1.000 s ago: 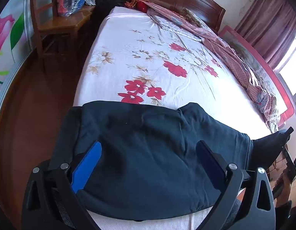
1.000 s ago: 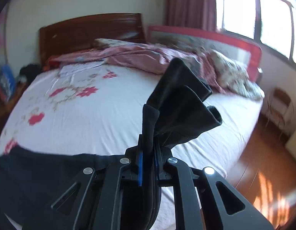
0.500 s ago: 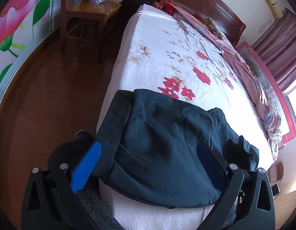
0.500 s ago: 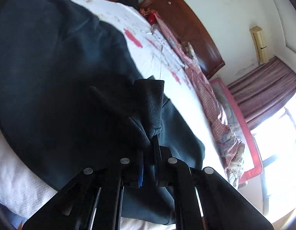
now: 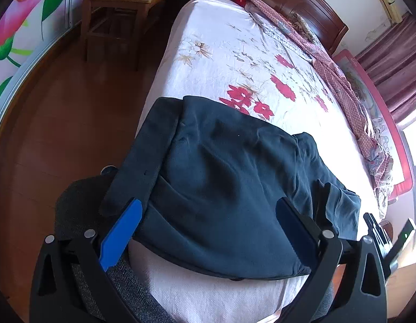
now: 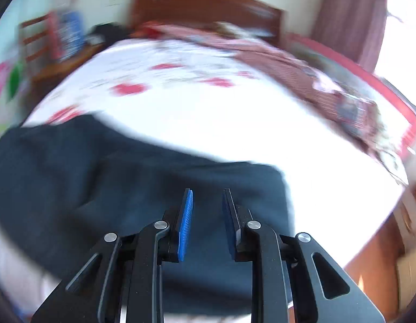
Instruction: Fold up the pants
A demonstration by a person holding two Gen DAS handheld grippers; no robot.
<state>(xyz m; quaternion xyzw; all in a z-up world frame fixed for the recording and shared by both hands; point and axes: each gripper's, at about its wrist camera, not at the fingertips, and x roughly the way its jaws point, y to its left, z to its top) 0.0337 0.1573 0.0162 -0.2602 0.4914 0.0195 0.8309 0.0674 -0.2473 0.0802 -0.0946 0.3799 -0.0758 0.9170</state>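
The folded dark pants lie at the near edge of the bed. My left gripper is spread wide; my right gripper is parted, holding nothing.

1. The pants are dark navy, of a soft thick cloth.
2. They lie folded over on the bed, at its near end, one layer on top of another.
3. The waistband hangs over the left edge of the bed.
4. In the right wrist view the pants are blurred.
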